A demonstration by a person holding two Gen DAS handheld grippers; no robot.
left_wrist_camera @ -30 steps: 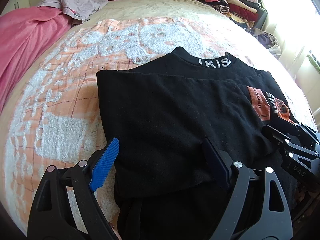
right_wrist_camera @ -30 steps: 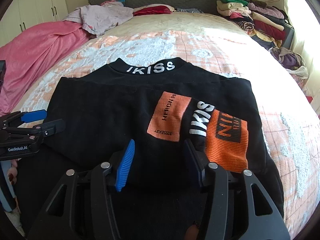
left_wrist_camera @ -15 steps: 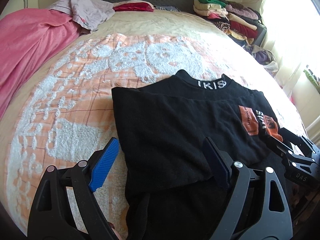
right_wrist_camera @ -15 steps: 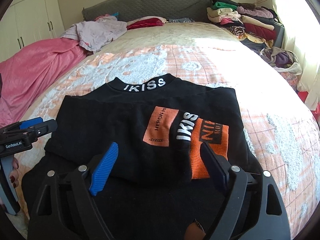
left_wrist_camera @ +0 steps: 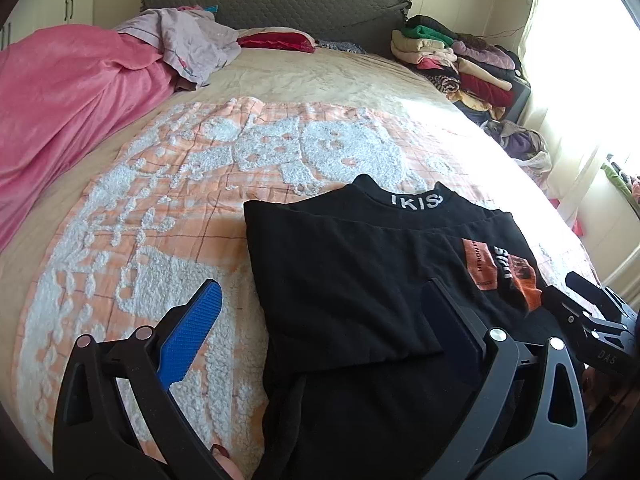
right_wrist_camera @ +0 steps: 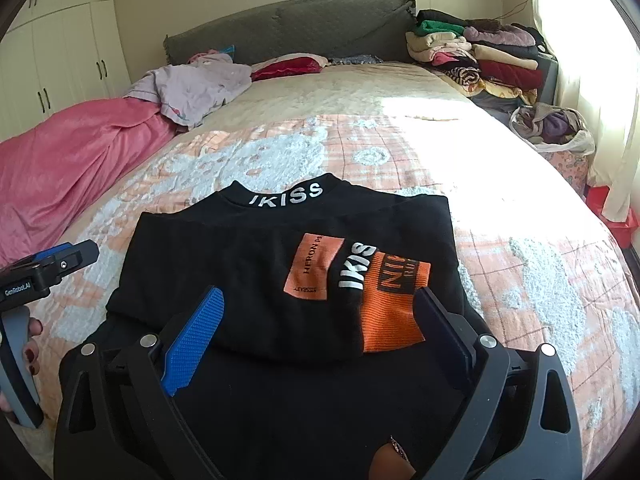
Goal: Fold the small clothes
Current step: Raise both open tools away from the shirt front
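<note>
A black knit top with a white "IKISS" collar band (right_wrist_camera: 286, 198) and orange printed patches lies folded on the orange-and-white fluffy patterned blanket (left_wrist_camera: 160, 216) that covers the near part of the bed, its collar pointing toward the grey quilted headboard (right_wrist_camera: 288, 28) and its lower part reaching the near edge of the bed. An upper layer is folded over the lower body of the garment, with a fold edge running across just ahead of both grippers.

The left gripper (left_wrist_camera: 320, 320) hovers over the top's left side with its jaws spread wide, one blue-padded finger (left_wrist_camera: 192, 332) over the blanket beside the cloth, the other above the black fabric; it holds nothing. The right gripper (right_wrist_camera: 320, 328) sits over the top's near edge, jaws likewise spread apart and empty, the orange patch between and just ahead of its fingers.

A crumpled pink blanket (right_wrist_camera: 68, 160) lies along the left edge of the bed, a stack of folded clothes (right_wrist_camera: 476, 52) at the far right corner
</note>
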